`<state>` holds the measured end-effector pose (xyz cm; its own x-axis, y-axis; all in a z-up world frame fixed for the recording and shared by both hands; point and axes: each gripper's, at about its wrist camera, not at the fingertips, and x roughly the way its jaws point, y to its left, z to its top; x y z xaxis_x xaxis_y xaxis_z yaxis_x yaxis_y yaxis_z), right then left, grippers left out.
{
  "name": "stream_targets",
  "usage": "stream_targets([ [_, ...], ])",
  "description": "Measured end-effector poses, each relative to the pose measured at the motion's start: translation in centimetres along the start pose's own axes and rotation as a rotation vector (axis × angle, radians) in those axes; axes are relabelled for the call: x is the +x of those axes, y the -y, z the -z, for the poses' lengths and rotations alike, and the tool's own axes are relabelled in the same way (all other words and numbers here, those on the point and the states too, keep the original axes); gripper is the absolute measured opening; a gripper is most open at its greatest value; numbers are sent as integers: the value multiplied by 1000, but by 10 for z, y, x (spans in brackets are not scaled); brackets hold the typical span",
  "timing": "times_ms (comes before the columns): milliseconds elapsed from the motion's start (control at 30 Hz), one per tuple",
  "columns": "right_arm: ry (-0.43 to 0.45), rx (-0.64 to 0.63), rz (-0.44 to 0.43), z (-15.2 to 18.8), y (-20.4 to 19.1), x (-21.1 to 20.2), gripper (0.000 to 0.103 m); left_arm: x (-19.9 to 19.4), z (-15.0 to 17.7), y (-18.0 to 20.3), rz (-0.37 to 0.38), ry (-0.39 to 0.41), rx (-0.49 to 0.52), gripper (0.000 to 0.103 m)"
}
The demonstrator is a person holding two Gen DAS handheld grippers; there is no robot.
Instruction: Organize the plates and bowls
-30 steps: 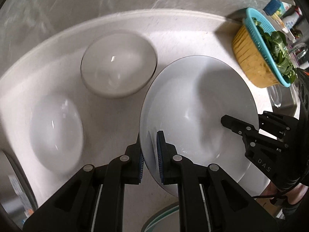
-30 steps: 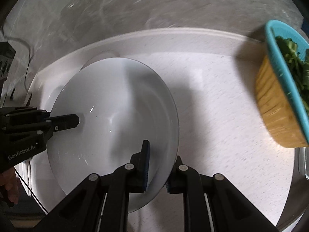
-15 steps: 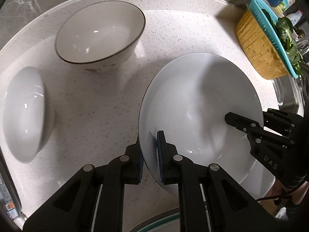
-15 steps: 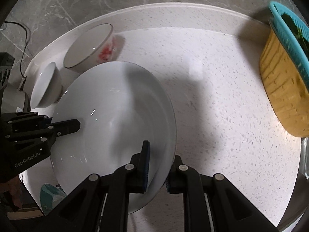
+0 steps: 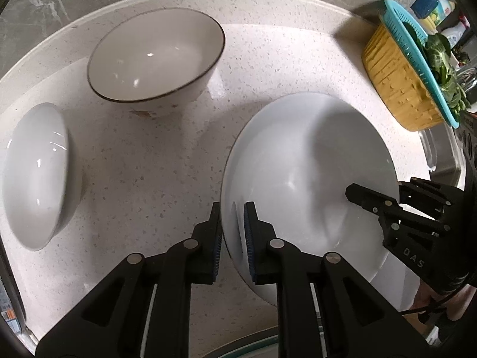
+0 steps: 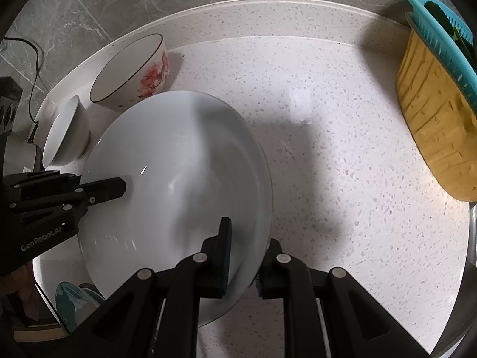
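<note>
Clerk: Item one, large white glazed ceramic bowl [image 5: 307, 161], wide and shallow. Location: lifted over the pale speckled stone table [image 5: 143, 164], near its front edge, tilted slightly.

Checker: Holders?

Clerk: Two. Left gripper [image 5: 233, 232], fingers closed nearly together on the near left rim, one inside, one outside. Right gripper [image 6: 242, 256], fingers likewise pinched on the opposite rim. Judged reason: a bowl this broad and smooth would swing from a single rim pinch, so it is carried from both sides.

Checker: Item two?

Clerk: Cream bowl with a dark rim line and red flower print [image 6: 131, 68], standing on the table toward the back wall, apart from the white bowl.

Checker: Item three?

Clerk: Small plain white bowl [image 5: 34, 173], on the table just left of the flowered one. Whether they touch, I cannot tell.

Checker: Other entries?

Clerk: Yellow basin with a turquoise colander of leafy greens [image 5: 408, 83] nested inside, far right, well apart. Teal-edged dish [image 6: 71, 301], below the table front, partly hidden.

Checker: Status?

Clerk: Sorting unfinished, by my judgement. The large bowl likely goes down first as a base; lowering it evenly matters, since uneven release could tip it.
</note>
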<state>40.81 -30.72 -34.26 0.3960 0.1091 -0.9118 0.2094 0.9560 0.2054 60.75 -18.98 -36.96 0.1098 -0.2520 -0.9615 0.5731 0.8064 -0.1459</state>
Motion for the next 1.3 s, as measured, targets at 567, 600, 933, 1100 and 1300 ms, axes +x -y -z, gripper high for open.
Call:
stream_targets([
  [567,232,42,-241,-33,-2,-125,69,-153,75,-136,-47,251,-339,86],
  [600,233,13,-288,-40,-19,-130,70,-156,74,-156,-53,259,-381,86],
  [933,31,-94,-249,-89,-157,-51,65,-112,28,-232,-33,200,-356,86],
  [1100,-37,-72,-205,-97,-178,-7,61,-83,14,-236,-35,144,-296,84],
  [1300,-102,-54,-140,-102,-186,24,61,-62,0,-244,-31,111,-253,62],
])
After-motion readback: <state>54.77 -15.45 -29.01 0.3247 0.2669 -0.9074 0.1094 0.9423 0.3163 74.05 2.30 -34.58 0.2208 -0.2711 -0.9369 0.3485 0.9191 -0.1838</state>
